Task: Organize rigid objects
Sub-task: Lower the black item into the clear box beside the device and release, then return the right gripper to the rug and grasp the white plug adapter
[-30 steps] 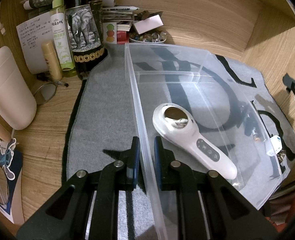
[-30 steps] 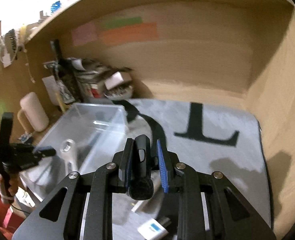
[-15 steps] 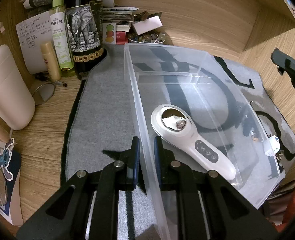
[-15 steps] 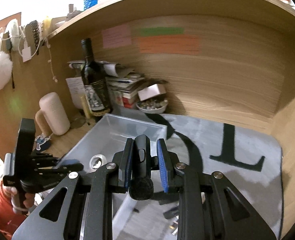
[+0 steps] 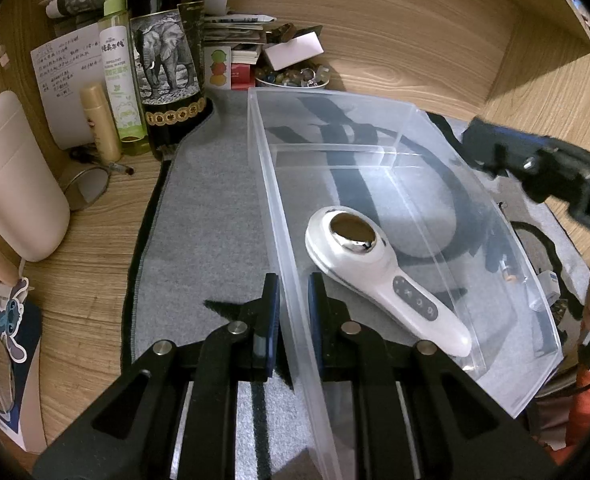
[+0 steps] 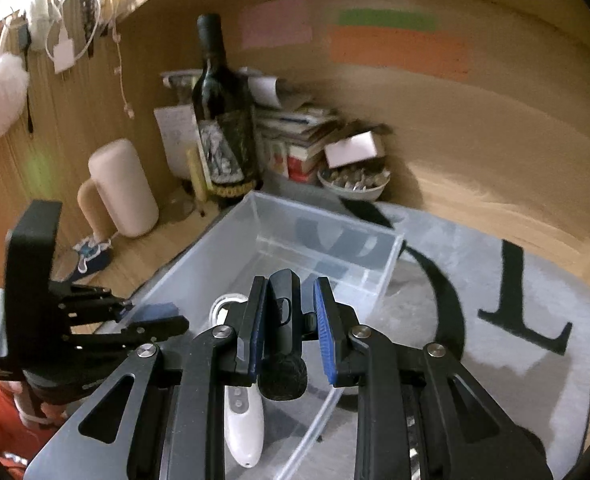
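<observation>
Your left gripper (image 5: 291, 312) pinches the clear bin's (image 5: 375, 100) near wall, steadying it. Your right gripper (image 6: 291, 328) clamps a black microphone-like device (image 6: 285, 320) above it, ready to drop beside the white handheld device (image 5: 379, 272) inside.

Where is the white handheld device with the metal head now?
The white handheld device lies flat inside the clear plastic bin, just right of the wall that the left gripper straddles.

Wooden desk (image 5: 87, 264): grey mat (image 5: 215, 216), wine bottle (image 5: 167, 60), cream speaker (image 5: 11, 176).
</observation>
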The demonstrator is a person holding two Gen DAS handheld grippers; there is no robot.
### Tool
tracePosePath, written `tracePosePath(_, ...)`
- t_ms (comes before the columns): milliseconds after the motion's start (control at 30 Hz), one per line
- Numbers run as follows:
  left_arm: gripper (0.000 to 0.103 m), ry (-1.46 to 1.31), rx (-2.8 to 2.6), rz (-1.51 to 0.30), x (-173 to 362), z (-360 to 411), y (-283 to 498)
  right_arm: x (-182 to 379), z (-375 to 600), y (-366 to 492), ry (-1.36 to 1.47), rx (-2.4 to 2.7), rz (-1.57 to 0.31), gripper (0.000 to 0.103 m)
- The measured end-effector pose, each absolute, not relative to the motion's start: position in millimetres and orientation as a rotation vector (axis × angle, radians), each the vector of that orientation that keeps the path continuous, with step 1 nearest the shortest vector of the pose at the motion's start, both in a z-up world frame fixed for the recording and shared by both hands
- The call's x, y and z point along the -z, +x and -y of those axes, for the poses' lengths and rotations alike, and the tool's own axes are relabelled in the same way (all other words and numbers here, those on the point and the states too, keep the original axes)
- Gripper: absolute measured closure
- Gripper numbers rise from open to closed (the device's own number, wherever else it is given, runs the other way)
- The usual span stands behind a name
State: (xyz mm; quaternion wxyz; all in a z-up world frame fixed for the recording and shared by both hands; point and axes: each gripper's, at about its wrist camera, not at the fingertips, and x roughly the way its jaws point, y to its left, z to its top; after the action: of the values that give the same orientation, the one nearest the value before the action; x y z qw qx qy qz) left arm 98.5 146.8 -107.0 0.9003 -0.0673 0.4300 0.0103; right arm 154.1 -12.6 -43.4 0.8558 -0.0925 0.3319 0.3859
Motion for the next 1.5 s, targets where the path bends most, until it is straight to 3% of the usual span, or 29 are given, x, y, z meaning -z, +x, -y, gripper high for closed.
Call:
tracePosePath(633,0.089,-0.139,-0.022,-0.889,107,-146,99,76,-15,162,-0.292,-0.847,-0.826,0.081)
tracePosePath(700,0.089,-0.139,-0.022,-0.889,107,-146,99,76,-16,161,-0.295,-0.845,-0.824,0.077)
tracePosePath(767,0.089,-0.139,-0.022,-0.889,107,-146,99,74,-16,160,-0.297,-0.839,-0.812,0.064)
tracePosePath(867,0.089,-0.140,-0.022,-0.889,107,-146,99,69,-13,157,-0.293,-0.841,-0.787,0.053)
tracePosePath(1033,0.089,-0.140,-0.021,-0.889,107,-146,99,60,-6,154,-0.282,-0.833,-0.754,0.050)
tracePosePath(1100,0.089,-0.140,-0.021,-0.889,107,-146,99,56,-3,151,-0.278,-0.826,-0.740,0.044)
tracePosePath(1167,0.089,-0.139,-0.021,-0.889,107,-146,99,51,2,148,-0.272,-0.811,-0.712,0.028)
tracePosePath(1200,0.089,-0.140,-0.021,-0.889,107,-146,99,48,5,146,-0.268,-0.804,-0.695,0.025)
tracePosePath(1500,0.089,-0.140,-0.021,-0.888,107,-146,99,28,41,135,-0.243,-0.716,-0.611,0.019)
